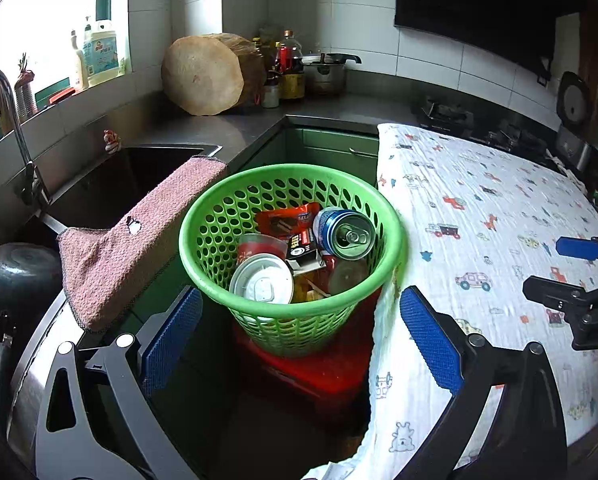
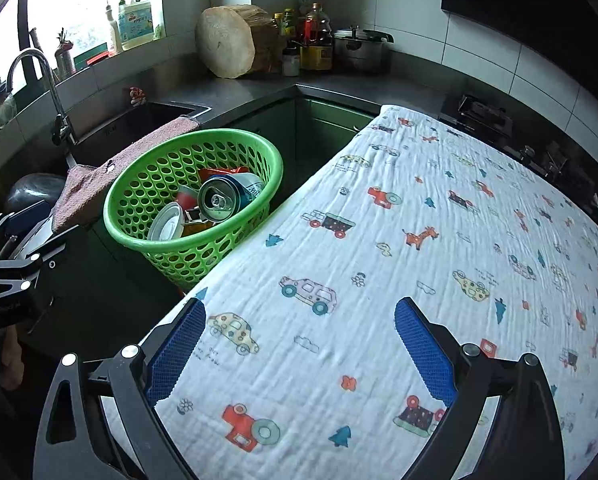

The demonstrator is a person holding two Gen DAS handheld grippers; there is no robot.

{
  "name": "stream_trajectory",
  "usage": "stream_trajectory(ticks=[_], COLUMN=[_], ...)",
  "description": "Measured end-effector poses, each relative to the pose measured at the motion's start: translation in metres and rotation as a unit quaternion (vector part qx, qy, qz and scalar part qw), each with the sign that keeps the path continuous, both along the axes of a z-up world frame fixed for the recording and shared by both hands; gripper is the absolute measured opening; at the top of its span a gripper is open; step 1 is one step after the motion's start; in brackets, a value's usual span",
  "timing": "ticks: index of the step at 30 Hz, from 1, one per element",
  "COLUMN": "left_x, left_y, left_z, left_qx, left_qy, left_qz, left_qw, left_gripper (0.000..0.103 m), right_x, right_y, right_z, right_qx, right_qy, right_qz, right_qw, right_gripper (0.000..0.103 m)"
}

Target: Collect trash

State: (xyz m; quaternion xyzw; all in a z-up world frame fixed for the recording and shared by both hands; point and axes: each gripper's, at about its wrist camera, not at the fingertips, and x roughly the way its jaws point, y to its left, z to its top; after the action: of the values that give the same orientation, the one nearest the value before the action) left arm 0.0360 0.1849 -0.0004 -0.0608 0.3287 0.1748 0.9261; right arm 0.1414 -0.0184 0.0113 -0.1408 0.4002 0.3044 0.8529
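Observation:
A green perforated basket [image 1: 291, 176] stands on a red stool [image 1: 319, 376] beside the table. In it lie a blue drink can [image 1: 345, 234], a red can with a silver lid [image 1: 261, 280], a red wrapper [image 1: 287, 218] and a small black box [image 1: 301, 248]. My left gripper [image 1: 301, 296] hovers open just above and before the basket, nothing between its blue pads. My right gripper [image 2: 299, 308] is open and empty over the cloth-covered table [image 2: 379, 240]; the basket [image 2: 139, 152] with the blue can [image 2: 227, 196] lies to its left.
A pink towel [image 1: 139, 232] hangs over the sink edge [image 1: 111, 184] left of the basket, with a tap [image 1: 7, 96] behind. A wooden chopping block [image 1: 207, 74], bottles and a pot [image 1: 327, 74] stand in the counter corner. A stove [image 2: 487, 120] lies beyond the table.

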Motion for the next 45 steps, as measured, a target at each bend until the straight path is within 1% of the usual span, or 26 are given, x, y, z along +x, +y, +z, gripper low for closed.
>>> stream_trajectory(ticks=[3, 5, 12, 15, 20, 23, 31, 35, 39, 45], left_x=[-0.003, -0.004, -0.011, -0.014, -0.017, -0.015, -0.013, -0.014, -0.015, -0.017], left_y=[-0.014, -0.024, -0.049, -0.057, -0.071, -0.082, -0.099, -0.1, -0.103, -0.11], left_z=[0.001, 0.0, -0.002, -0.001, 0.001, 0.001, 0.001, -0.001, -0.002, -0.001], left_qx=[-0.006, -0.004, -0.007, -0.007, -0.007, -0.009, -0.002, -0.006, 0.005, 0.014], left_qy=[-0.004, -0.006, -0.01, -0.013, -0.018, -0.018, -0.017, -0.012, -0.011, -0.012], left_qz=[-0.01, -0.011, -0.026, -0.031, -0.044, -0.054, -0.064, -0.058, -0.044, -0.039], left_qw=[0.9999, 0.9999, 0.9996, 0.9994, 0.9988, 0.9983, 0.9978, 0.9982, 0.999, 0.9991], left_gripper=[0.098, 0.098, 0.098, 0.098, 0.098, 0.098, 0.098, 0.098, 0.098, 0.098], right_x=[-0.013, -0.021, -0.043, -0.049, -0.057, -0.06, -0.063, -0.062, -0.061, -0.062], right_y=[-0.018, -0.03, -0.07, -0.083, -0.102, -0.112, -0.129, -0.134, -0.135, -0.131], right_z=[0.0, 0.0, 0.002, 0.005, 0.012, 0.014, 0.013, 0.01, 0.005, 0.003], right_qx=[0.001, 0.004, 0.016, 0.02, 0.041, 0.045, 0.05, 0.062, 0.068, 0.068], right_qy=[-0.011, -0.015, -0.021, -0.03, -0.034, -0.038, -0.039, -0.032, -0.023, -0.019], right_qz=[-0.017, -0.027, -0.057, -0.074, -0.096, -0.108, -0.122, -0.126, -0.127, -0.12], right_qw=[1.0, 1.0, 0.998, 0.997, 0.994, 0.992, 0.991, 0.99, 0.989, 0.99], right_gripper=[0.092, 0.092, 0.093, 0.093, 0.093, 0.095, 0.096, 0.096, 0.096, 0.096])
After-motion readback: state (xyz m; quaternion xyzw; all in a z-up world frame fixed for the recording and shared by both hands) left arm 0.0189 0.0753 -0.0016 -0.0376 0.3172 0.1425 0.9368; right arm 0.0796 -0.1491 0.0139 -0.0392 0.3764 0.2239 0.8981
